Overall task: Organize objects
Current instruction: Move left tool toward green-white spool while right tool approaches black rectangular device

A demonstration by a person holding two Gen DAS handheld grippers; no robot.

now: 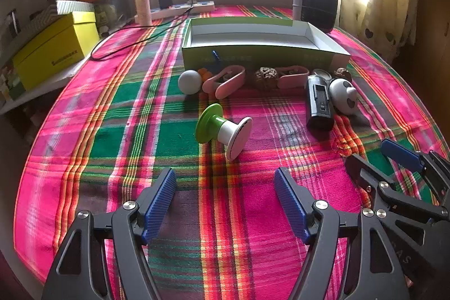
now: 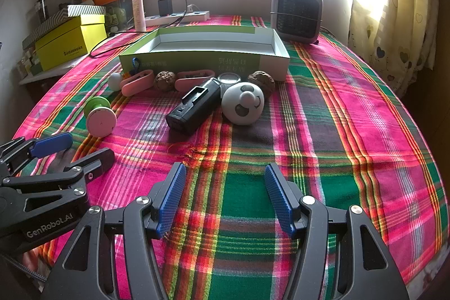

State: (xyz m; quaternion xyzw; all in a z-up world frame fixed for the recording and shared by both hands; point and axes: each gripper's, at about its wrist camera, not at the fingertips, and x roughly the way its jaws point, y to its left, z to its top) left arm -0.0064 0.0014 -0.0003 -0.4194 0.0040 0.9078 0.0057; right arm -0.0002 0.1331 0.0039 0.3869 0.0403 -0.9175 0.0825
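Observation:
An open green box (image 1: 261,54) (image 2: 197,59) stands on the plaid cloth, its inside bare. Before it lie a white ball (image 1: 190,82) (image 2: 116,80), two pink clips (image 1: 225,80) (image 2: 136,82), walnuts (image 1: 264,75) (image 2: 164,80), a black device (image 1: 319,103) (image 2: 195,106) and a panda-face ball (image 1: 344,96) (image 2: 243,103). A green-and-white spool (image 1: 223,128) (image 2: 99,115) lies nearer. My left gripper (image 1: 225,184) is open and empty just short of the spool. My right gripper (image 2: 225,179) is open and empty, well short of the black device.
A grey heater (image 1: 315,4) (image 2: 296,14) stands behind the box at the right. A power strip with a charger (image 1: 180,9) (image 2: 180,16) and a yellow box (image 1: 56,49) (image 2: 70,44) sit at the back left. Curtains (image 2: 393,18) hang at the right.

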